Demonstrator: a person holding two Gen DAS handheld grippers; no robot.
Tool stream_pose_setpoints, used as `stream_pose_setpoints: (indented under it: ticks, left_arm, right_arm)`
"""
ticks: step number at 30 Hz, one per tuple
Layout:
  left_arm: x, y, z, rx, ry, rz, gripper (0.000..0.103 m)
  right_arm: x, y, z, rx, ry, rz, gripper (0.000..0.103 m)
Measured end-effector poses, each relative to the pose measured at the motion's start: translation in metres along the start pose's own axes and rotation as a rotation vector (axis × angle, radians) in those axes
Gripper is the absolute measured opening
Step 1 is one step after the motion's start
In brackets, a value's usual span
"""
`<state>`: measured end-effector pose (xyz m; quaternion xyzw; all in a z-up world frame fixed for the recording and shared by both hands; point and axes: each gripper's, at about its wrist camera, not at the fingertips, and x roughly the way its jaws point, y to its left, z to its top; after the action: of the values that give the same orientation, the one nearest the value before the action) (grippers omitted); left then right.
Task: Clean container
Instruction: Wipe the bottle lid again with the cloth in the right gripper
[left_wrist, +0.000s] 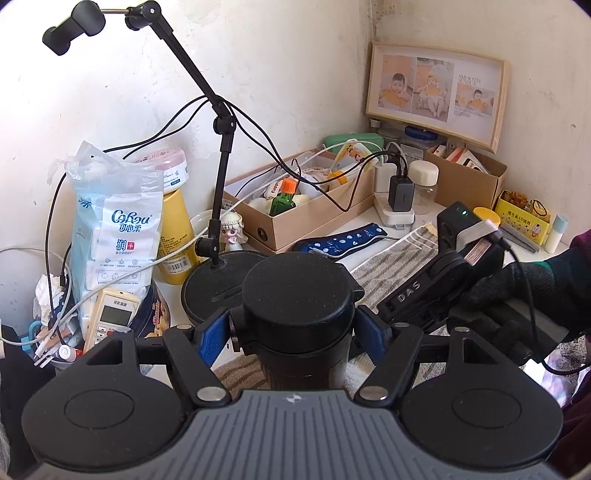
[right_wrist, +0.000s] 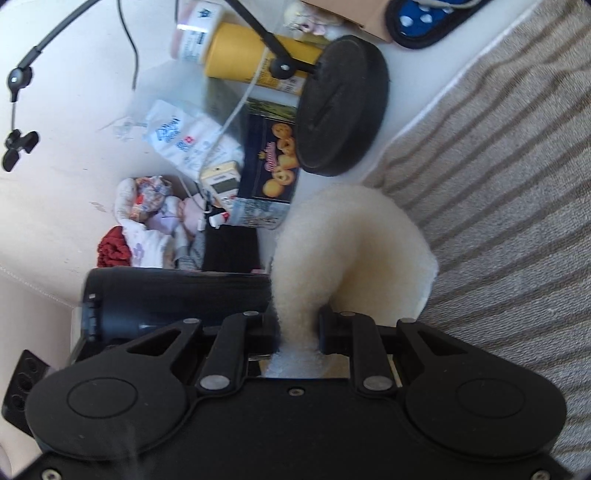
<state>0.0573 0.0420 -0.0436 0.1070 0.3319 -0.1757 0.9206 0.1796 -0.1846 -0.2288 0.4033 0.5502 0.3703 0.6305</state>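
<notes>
My left gripper (left_wrist: 295, 332) is shut on a black lidded container (left_wrist: 297, 295), a tall flask held upright just above the striped towel (left_wrist: 391, 266). The same container (right_wrist: 177, 295) appears in the right wrist view lying across the frame at the left. My right gripper (right_wrist: 297, 328) is shut on a cream fluffy cloth (right_wrist: 351, 243), which presses against the container's side. The right gripper's body (left_wrist: 436, 288) shows at the right of the left wrist view, close beside the container.
A black stand base (left_wrist: 214, 284) with its arm stands just behind the container. A cookie tin (right_wrist: 277, 166), remote (left_wrist: 110, 317), tissue bag (left_wrist: 118, 225), yellow can (left_wrist: 177, 236) and cardboard boxes (left_wrist: 303, 218) crowd the back. The striped towel (right_wrist: 498, 184) covers the table's right side.
</notes>
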Motion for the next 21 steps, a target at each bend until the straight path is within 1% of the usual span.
stream_pose_setpoints:
  ticks: [4, 8, 9, 12, 16, 21]
  left_arm:
    - [0.0, -0.001, 0.0, 0.003, 0.001, 0.002, 0.072]
    - [0.0, -0.002, 0.0, 0.001, 0.0, 0.004, 0.072]
    - [0.0, -0.002, 0.0, 0.001, 0.0, 0.003, 0.072]
    - [0.0, -0.002, 0.001, 0.003, 0.0, 0.003, 0.072]
    - [0.001, -0.002, 0.0, 0.004, -0.002, 0.001, 0.072]
    - [0.001, -0.002, 0.0, 0.005, -0.003, 0.001, 0.072]
  right_arm:
    - [0.01, -0.012, 0.002, -0.007, 0.019, -0.053, 0.016]
    - [0.015, -0.016, 0.003, -0.035, 0.023, -0.092, 0.015]
    - [0.015, -0.016, 0.003, -0.032, 0.021, -0.09, 0.015]
    - [0.013, -0.019, 0.001, 0.0, 0.017, -0.074, 0.016]
    - [0.004, -0.02, -0.003, 0.057, 0.009, 0.016, 0.017]
    - [-0.007, -0.004, -0.01, 0.041, -0.002, 0.087, 0.018]
